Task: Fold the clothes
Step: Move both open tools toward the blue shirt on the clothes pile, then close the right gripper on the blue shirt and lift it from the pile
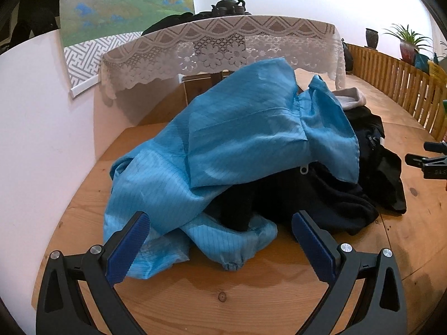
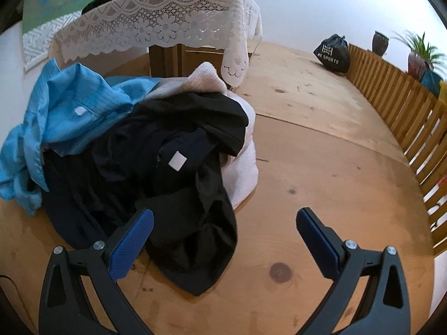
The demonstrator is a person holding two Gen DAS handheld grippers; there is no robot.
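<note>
On the wooden surface (image 1: 223,293), a heap of unfolded clothes lies dead ahead of both tools. Left tool (image 1: 220,240) is spread wide and empty, with the blue garment (image 1: 237,128) right at its tips, cuff end nearest, draped across the pile's left side. Right tool (image 2: 225,234) is also spread and empty, facing the black garment (image 2: 181,195). The blue one looks like the left tool's pick.
</note>
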